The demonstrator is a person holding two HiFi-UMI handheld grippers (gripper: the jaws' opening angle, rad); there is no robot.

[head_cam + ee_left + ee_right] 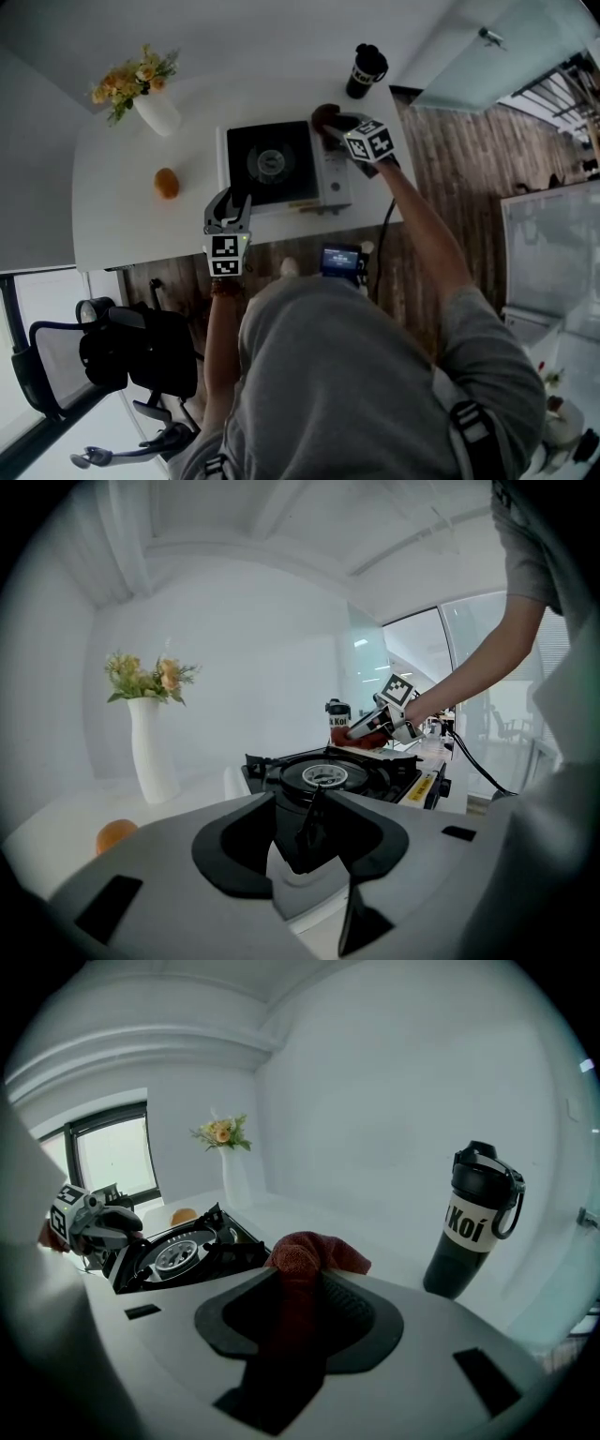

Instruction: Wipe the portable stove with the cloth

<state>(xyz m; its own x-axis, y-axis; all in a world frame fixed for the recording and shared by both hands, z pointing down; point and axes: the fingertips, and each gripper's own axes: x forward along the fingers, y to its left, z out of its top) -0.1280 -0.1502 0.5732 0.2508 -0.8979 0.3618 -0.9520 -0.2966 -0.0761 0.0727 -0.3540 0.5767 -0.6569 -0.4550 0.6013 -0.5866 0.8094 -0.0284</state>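
Right gripper view | right fingers (352,1309) clenched on red cloth (309,1252) | left fingers (307,841) spread wide, empty, facing stove (328,775)

From here I count one portable stove (272,164), one cloth (323,114), one vase (157,112) of flowers, one round orange object (167,183) and one dark bottle (367,70) on the one white table (112,234). One person (356,375) holds two grippers: a left gripper (232,199) and a right gripper (337,125). One office chair (56,356) stands nearby.
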